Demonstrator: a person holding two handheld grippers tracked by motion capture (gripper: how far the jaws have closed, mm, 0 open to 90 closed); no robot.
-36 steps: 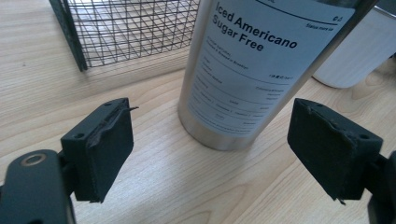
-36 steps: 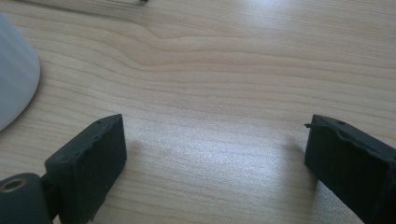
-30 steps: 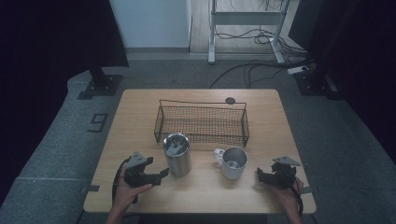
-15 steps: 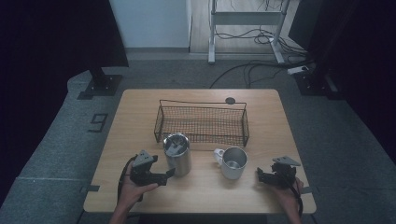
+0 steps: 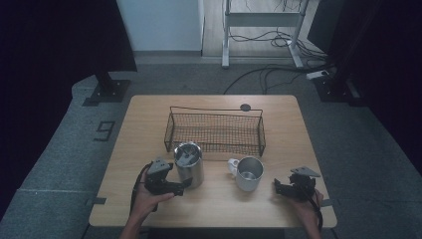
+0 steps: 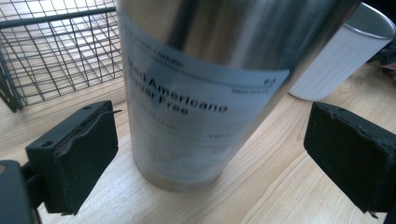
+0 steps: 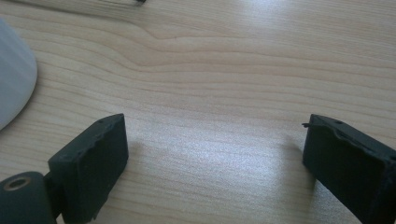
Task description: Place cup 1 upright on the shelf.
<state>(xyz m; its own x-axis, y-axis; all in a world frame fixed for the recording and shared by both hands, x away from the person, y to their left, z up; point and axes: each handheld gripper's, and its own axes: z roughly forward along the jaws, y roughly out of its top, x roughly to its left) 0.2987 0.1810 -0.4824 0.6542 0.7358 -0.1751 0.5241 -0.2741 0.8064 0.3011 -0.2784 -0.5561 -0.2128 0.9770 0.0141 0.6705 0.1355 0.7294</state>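
So the left gripper is right up against the steel tumbler, jaws spread wide with the tumbler standing between them, not pinched, gaps visible on both sides in the left gripper view. The tumbler stands upright on the tabletop, toward the near left part, just in front of the wire basket, and has a printed label on its side. A white mug sits near it to the right, also upright. The right gripper rests near the near right corner, jaws spread over bare wood, close to the mug but apart from it.
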